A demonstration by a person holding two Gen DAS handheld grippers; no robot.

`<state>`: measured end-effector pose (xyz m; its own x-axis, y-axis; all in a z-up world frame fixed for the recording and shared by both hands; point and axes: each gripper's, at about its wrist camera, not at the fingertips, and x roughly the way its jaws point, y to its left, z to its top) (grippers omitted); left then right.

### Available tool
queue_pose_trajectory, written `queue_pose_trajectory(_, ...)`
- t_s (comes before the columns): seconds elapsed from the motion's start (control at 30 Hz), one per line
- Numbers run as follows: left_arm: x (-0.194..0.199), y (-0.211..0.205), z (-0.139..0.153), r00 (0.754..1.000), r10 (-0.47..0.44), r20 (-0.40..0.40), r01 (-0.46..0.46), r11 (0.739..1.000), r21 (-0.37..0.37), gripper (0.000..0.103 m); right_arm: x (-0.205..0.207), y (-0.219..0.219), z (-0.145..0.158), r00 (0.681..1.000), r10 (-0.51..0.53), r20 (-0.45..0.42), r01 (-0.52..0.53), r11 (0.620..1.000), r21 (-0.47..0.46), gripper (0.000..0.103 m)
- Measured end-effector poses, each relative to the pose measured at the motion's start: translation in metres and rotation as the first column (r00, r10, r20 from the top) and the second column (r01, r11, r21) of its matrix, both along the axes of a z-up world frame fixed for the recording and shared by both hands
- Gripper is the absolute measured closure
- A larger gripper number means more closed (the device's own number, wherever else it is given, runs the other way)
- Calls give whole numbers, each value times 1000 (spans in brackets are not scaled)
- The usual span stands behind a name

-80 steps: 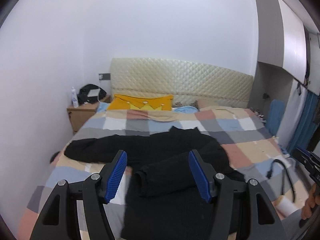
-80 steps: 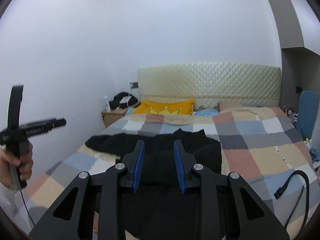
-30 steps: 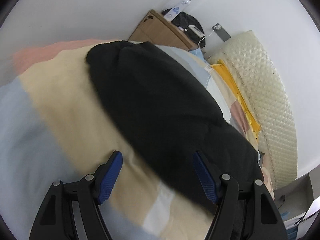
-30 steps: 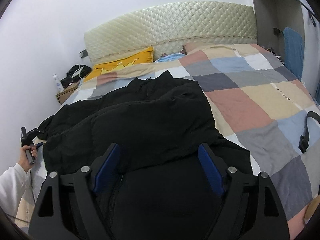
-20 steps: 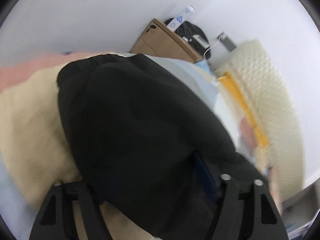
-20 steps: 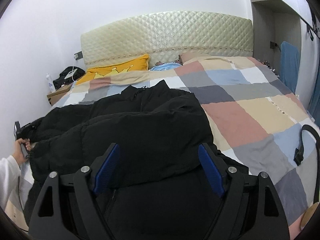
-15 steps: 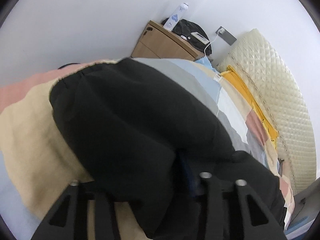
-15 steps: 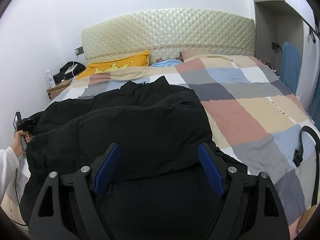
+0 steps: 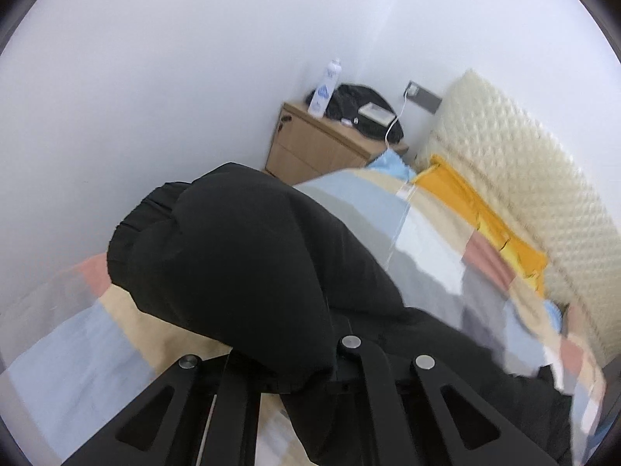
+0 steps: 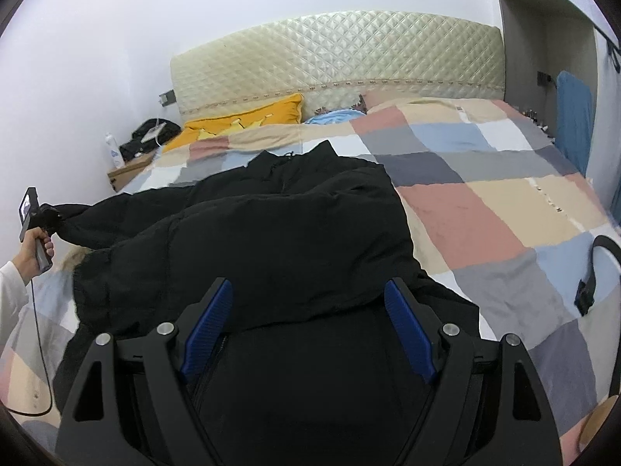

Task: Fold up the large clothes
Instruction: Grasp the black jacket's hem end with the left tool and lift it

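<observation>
A large black padded jacket (image 10: 295, 240) lies spread on the checked bedspread (image 10: 485, 209), one sleeve folded across its body. My left gripper (image 9: 306, 334) is shut on the jacket's other sleeve (image 9: 240, 256) near the cuff and holds it lifted off the bed; the fabric hides its fingers. It also shows at the left edge of the right wrist view (image 10: 40, 217), in a hand, with the sleeve end. My right gripper (image 10: 308, 326) is open and empty, hovering over the jacket's lower body.
A wooden nightstand (image 9: 310, 147) with a bottle (image 9: 324, 89) and a black bag (image 9: 361, 108) stands against the wall left of the bed. A yellow pillow (image 10: 240, 120) and quilted headboard (image 10: 337, 62) are at the far end. A black strap (image 10: 594, 272) lies at the bed's right edge.
My left gripper has closed on the sleeve end and raised it off the bedspread. My right gripper has stayed open over the jacket, shifting only slightly.
</observation>
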<state>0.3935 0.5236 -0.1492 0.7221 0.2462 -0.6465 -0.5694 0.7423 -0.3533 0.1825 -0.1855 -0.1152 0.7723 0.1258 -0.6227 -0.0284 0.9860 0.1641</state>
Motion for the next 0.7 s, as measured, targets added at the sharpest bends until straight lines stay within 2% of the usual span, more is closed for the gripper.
queue_pose_trajectory(0.1,-12,-16,33,1000,-15,4,15,999,37,97,-9,0,3,1000,17,19,-17,1000,-19,22)
queue_pose_trajectory(0.23,-27,-60,84,999,-49,-6,49,984,174,97,-20,-1,7,998,54,40,-53,998,-24,22)
queue_pose_trajectory(0.43,-51,-118,151,992,-120,48,105,964,244,97,-39,-14,14,995,65,74,-64,998,-17,22)
queue_pose_trajectory(0.7,-71,-230,230,954,-278,108,226,910,346,97,-59,-44,23,993,27,113,-31,999,33,22)
